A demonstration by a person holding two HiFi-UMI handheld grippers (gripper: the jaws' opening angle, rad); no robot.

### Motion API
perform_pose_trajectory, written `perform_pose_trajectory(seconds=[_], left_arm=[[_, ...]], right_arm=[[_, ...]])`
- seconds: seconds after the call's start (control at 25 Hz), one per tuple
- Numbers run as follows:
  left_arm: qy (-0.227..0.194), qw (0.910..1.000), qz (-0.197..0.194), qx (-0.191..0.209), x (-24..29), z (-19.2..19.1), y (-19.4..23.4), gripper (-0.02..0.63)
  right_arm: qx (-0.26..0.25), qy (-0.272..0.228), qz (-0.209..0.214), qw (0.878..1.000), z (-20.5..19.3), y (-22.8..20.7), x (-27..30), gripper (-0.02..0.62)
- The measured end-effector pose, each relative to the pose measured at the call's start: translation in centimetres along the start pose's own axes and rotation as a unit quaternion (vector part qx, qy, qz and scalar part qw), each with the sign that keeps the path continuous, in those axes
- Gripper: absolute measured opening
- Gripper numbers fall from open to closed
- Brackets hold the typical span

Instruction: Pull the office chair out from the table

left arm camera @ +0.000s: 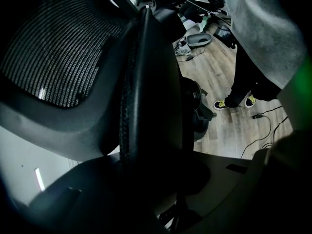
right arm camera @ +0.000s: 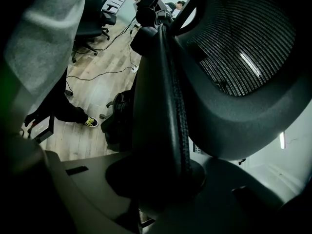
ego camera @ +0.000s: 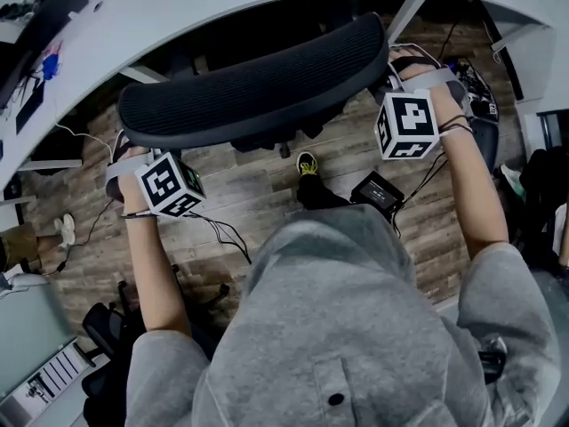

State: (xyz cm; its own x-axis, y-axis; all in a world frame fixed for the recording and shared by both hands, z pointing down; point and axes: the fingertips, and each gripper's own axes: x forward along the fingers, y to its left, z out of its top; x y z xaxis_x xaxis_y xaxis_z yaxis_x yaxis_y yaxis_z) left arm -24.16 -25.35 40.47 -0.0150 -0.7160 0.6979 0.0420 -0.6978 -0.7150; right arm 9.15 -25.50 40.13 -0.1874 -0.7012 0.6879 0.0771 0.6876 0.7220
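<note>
The office chair's black mesh backrest (ego camera: 258, 83) stands just under the curved edge of the white table (ego camera: 178, 16). My left gripper (ego camera: 126, 152) clamps the backrest's left end and my right gripper (ego camera: 402, 68) clamps its right end. In the left gripper view the backrest's dark frame edge (left arm camera: 151, 91) runs down between the jaws of the left gripper (left arm camera: 151, 174), which press on it. The right gripper view shows the same: the frame edge (right arm camera: 163, 96) is pinched in the right gripper (right arm camera: 156, 179). The fingertips themselves are hidden in the head view.
Wooden floor lies below, with a yellow-trimmed shoe (ego camera: 307, 163) of the person, a black box (ego camera: 378, 192) and loose cables (ego camera: 227, 231) close behind the chair. Another black chair (ego camera: 107, 327) sits at the lower left, and a power strip with clutter (ego camera: 476, 87) at the right.
</note>
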Motion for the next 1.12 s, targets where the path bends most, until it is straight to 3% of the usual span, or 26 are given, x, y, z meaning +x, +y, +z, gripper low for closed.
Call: perform_pose_trajectory(seconds=[1.12], left_arm=[[0.027,0.999,0.007,-0.036,-12.2,1.5,-10.5,0.097]], right_arm=[[-0.022,-0.032,0.004,0.999,2.0,9.1,-9.8,0.086]])
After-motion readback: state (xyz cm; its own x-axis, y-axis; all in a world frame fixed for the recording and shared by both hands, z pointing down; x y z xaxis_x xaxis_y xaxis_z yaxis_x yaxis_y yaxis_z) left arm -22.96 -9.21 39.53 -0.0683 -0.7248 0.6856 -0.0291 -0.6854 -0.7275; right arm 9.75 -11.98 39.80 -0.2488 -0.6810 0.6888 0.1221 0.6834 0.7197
